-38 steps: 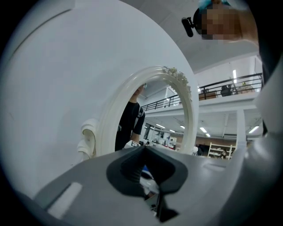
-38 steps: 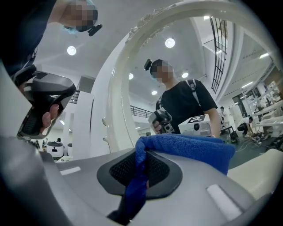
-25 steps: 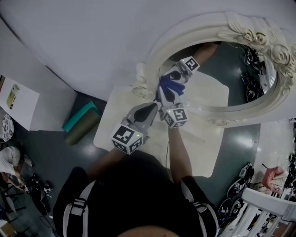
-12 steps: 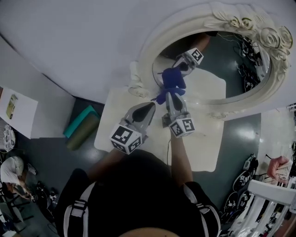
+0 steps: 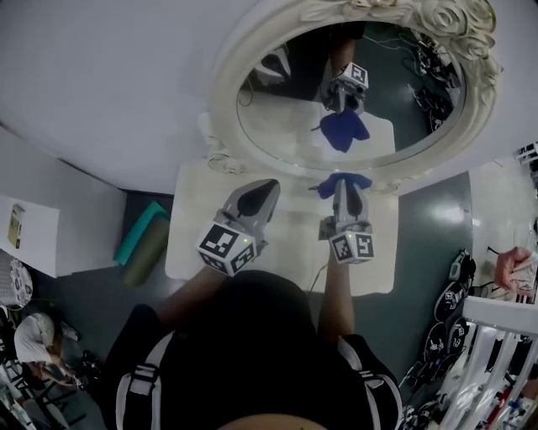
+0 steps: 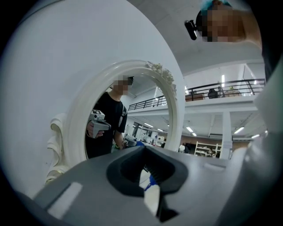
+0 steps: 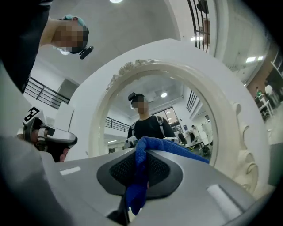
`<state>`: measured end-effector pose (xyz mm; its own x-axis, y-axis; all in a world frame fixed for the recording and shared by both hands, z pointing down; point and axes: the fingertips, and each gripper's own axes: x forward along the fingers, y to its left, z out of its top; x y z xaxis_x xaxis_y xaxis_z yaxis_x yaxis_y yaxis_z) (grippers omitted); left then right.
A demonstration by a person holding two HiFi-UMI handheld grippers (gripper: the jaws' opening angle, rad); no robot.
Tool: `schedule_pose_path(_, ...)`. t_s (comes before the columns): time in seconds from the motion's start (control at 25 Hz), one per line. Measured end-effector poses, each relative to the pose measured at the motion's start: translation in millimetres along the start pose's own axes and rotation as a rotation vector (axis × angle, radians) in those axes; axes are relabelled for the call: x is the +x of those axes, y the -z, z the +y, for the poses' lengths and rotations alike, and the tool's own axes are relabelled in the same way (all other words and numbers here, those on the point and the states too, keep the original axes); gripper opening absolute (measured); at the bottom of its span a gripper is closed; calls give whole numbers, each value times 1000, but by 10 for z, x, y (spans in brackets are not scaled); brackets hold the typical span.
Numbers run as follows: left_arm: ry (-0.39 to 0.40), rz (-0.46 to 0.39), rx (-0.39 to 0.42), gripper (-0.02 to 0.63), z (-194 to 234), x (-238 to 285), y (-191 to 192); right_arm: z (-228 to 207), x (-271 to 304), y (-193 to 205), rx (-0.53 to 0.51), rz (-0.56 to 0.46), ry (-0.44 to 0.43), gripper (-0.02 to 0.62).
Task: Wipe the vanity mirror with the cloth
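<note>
Head view, nearest the camera: the person's black-clad torso (image 5: 252,353), with both forearms reaching forward over a white table (image 5: 187,243).

Left gripper (image 5: 261,188): held over the table's left half, marker cube towards the person, tips pointing at the mirror. In the left gripper view its jaws lie together with nothing between them; only a thin slit shows pale table through it.

Right gripper (image 5: 343,186): held over the table's right half, just beside the lower rim of the mirror frame. Its jaws are clamped on the blue cloth (image 7: 136,187). In the right gripper view the cloth runs up between the dark pads, folds over the tips and trails off to the right. In the head view it bunches at the tips, spilling a little to either side.

Vanity mirror (image 5: 220,109): an oval glass in a white carved frame, with rose ornament (image 5: 458,18) at the top. It stands at the back edge of the table against a white wall (image 5: 101,76).

In the glass, the reflected cloth and right gripper appear well above the real cloth. The two blue shapes are apart, so the cloth is near the glass but off it. Both gripper views show the person reflected in the glass.

Floor: dark grey, with a teal and olive roll (image 5: 141,235) left of the table.
</note>
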<state>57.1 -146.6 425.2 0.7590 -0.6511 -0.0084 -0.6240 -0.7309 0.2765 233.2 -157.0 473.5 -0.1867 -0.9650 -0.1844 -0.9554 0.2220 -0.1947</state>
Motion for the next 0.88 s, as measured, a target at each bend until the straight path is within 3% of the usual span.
schedule_pose_path(0.2,27,13,22,6,-171,157,23,-579,-185,-244,-45,-33,114,37)
schedule_pose_path(0.4,35,17,41,6,-405,363,177,-1100,-370,-328,-78,-62,167,37)
schedule_pose_path(0.6,30,23,48,6,-546,386,257,-1305,-426,-294,-82,-48,191,37)
schedule_pose_path(0.88,16,51,45,6,-376,607,198,-1535,-33,-255,-60,-16,212,37)
